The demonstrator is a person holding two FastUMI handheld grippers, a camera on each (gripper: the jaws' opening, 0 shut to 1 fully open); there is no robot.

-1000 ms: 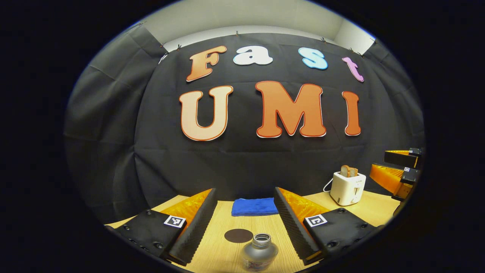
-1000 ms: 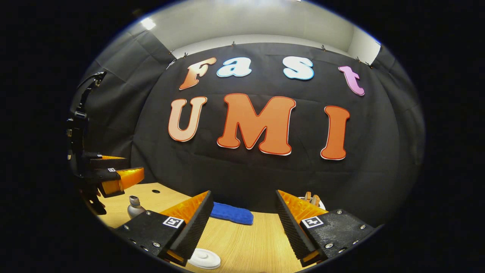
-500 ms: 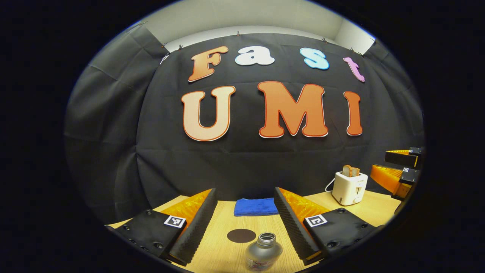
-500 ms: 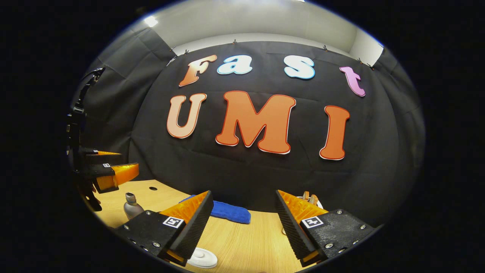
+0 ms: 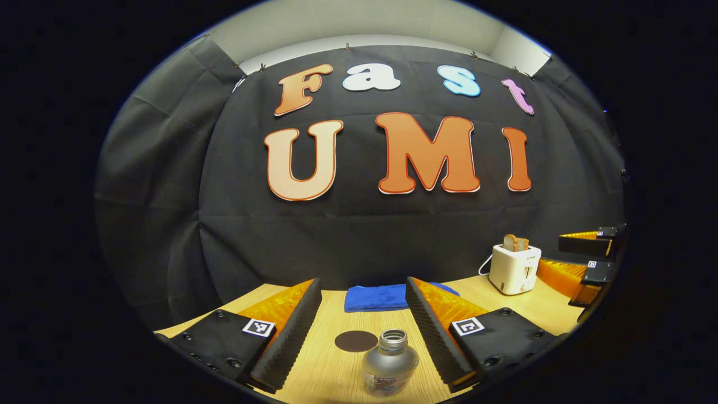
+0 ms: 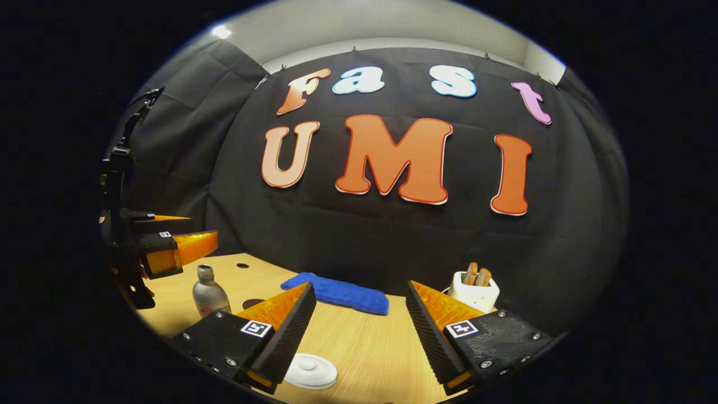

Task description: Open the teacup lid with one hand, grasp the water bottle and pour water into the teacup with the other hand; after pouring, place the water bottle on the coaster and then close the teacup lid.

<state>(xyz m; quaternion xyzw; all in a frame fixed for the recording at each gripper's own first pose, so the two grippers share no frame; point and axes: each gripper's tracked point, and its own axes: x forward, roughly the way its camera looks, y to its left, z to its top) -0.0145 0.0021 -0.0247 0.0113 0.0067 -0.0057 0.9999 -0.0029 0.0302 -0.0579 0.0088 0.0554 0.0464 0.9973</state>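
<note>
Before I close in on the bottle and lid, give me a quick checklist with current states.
1. Left gripper open wide enough for bottle: ok.
2. Bottle upright, between the left fingers, not yet gripped: ok.
3. Bottle mouth uncapped: ok.
4. Coaster bare, beyond the bottle: ok.
5. Right gripper open, lid low between its fingers, nearer one: ok.
6. Teacup under the lid: cannot tell.

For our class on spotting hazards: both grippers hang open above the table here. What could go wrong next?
1. The bottle stands uncapped between the open left gripper's fingers; an off-centre squeeze could tip it and perhaps spill.
2. The coaster sits just behind the bottle, so a nudge could shift it.
3. The flat white lid lies low under the right gripper; fingers may slip off it.
</note>
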